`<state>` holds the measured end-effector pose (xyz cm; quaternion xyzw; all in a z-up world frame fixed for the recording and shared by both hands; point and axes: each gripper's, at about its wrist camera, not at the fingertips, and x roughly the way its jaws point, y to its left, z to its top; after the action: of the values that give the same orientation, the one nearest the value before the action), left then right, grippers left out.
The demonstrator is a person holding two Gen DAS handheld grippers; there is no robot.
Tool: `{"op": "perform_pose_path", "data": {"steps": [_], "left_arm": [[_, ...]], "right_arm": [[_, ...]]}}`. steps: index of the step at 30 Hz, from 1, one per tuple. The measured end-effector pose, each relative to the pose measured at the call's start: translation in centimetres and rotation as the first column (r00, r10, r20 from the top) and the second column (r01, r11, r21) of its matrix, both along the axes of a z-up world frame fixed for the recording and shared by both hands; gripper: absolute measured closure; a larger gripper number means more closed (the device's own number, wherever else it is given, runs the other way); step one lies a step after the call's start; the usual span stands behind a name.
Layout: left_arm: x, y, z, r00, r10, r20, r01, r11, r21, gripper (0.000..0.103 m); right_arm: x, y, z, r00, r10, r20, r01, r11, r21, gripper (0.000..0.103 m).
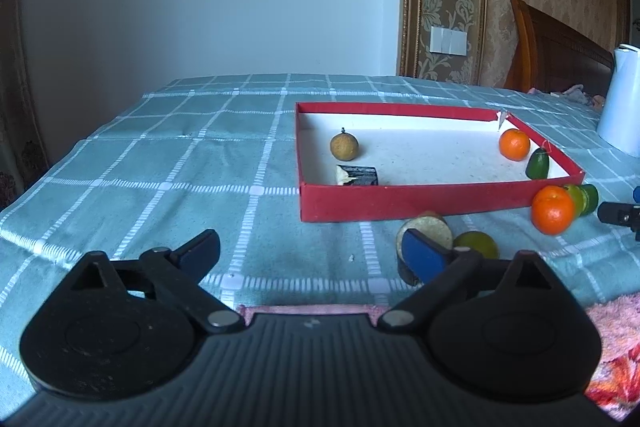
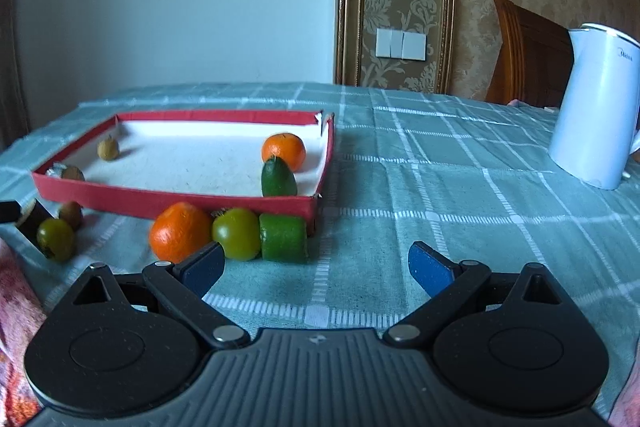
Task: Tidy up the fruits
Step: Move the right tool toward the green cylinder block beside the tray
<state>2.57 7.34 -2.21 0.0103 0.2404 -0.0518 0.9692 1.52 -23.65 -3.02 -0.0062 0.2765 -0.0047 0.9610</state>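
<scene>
The left gripper (image 1: 310, 253) hovers low over the bench (image 1: 160, 163), jaws wide apart and holding nothing. Ahead sits the red tray (image 1: 400, 201), with a brown fruit (image 1: 344, 145), an orange (image 1: 514, 144) and a green fruit (image 1: 537, 165) inside. More fruits lie just before its front wall. The right gripper (image 2: 316, 267) gapes empty too, near a loose orange (image 2: 180, 231). A kettle (image 2: 596, 107) stands far right.
</scene>
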Motion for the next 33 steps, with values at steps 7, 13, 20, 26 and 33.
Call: {"op": "perform_pose_path", "data": {"steps": [7, 13, 20, 26, 33], "left_arm": [[0.0, 0.5, -0.1, 1.0, -0.013, 0.01, 0.014, 1.0, -0.016, 0.003], [0.2, 0.6, -0.2, 1.0, -0.016, 0.009, 0.016, 1.0, -0.024, 0.003], [0.2, 0.7, -0.3, 1.0, -0.009, 0.007, 0.009, 1.0, -0.027, 0.003], [0.2, 0.5, -0.3, 1.0, -0.013, 0.008, 0.013, 1.0, -0.022, 0.003], [0.3, 0.7, -0.4, 1.0, -0.007, 0.002, 0.007, 1.0, -0.029, 0.003]], "right_arm": [[0.8, 0.4, -0.3, 0.999, -0.027, -0.036, 0.025, 0.998, -0.054, 0.005], [2.0, 0.5, -0.5, 0.996, -0.05, -0.071, 0.044, 0.995, -0.088, 0.017], [2.9, 0.3, -0.6, 0.992, -0.017, -0.123, 0.013, 0.999, -0.035, 0.029], [3.3, 0.7, -0.6, 0.991, 0.015, -0.134, -0.021, 0.999, -0.043, 0.042], [3.3, 0.3, -0.5, 0.992, -0.004, -0.125, 0.001, 1.0, -0.024, 0.044]]}}
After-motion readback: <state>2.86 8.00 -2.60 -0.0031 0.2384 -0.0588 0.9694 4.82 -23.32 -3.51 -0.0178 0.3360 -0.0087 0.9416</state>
